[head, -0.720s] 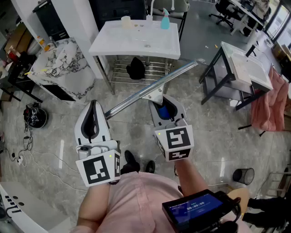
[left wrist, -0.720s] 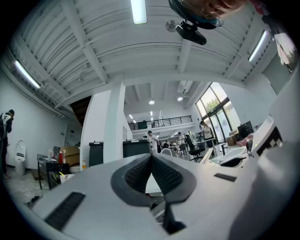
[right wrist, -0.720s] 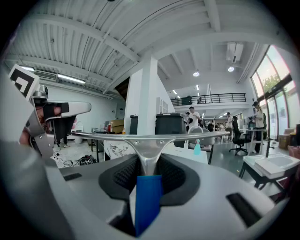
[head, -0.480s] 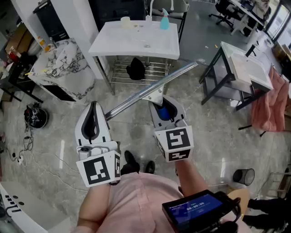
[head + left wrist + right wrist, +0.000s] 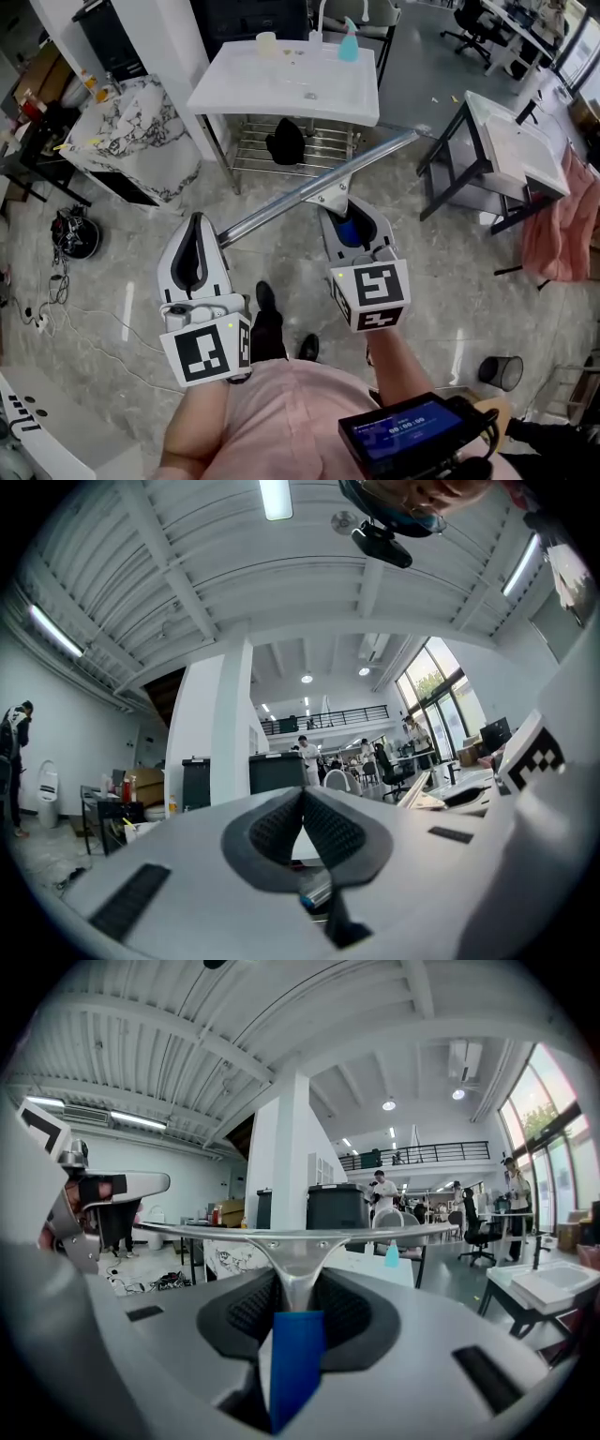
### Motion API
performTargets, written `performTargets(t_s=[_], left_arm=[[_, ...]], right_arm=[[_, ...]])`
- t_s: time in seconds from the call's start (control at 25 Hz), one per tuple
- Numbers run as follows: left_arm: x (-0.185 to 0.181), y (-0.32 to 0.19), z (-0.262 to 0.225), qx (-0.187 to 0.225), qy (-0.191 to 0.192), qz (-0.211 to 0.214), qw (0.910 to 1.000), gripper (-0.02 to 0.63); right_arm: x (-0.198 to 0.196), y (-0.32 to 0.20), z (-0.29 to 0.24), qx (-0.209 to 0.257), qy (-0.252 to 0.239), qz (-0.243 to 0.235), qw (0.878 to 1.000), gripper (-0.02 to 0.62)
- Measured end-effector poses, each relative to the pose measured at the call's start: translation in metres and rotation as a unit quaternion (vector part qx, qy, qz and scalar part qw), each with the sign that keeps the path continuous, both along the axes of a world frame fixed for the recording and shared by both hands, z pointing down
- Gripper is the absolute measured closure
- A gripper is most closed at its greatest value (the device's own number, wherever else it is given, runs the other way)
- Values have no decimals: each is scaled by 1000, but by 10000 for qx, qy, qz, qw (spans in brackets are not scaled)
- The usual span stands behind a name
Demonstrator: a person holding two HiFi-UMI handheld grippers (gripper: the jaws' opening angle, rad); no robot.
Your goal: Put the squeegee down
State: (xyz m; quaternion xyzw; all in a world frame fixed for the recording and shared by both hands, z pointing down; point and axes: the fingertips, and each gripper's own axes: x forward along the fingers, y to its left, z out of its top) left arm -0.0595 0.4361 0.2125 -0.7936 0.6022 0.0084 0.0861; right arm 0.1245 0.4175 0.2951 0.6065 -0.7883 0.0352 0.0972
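Pinching the squeegee (image 5: 314,187), right fingers (image 5: 349,1314) apparently.

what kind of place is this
Probably an open-plan test lab or office hall, not a home: a washbasin counter on a bare metal frame, an office chair, and a railed mezzanine under a high ceiling.

loc: open lab/office hall | evid: work tables (image 5: 272,89), office chairs (image 5: 478,1230), mezzanine (image 5: 412,1155)

Silver squeegee (image 5: 319,187) with blue handle (image 5: 295,1363) — white table (image 5: 272,89), grey marbled floor (image 5: 450,281), pink shirt (image 5: 281,412)
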Motion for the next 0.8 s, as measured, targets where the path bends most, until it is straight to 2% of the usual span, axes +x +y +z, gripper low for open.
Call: performTargets(t_s=[0.24,0.56,0.8], left_arm=[[-10,-47,16,-139,61,-47,9999,597],[-32,-144,25,-193,137,-10,9997,597],[-52,-213,4,61,149,93,9998,597]], right_arm=[[-7,-46,15,-143,40,-46,9999,480],[-32,-137,26,-232,-8,-71,9997,480],[-53,-208,6,-51,9,-9,10000,480]])
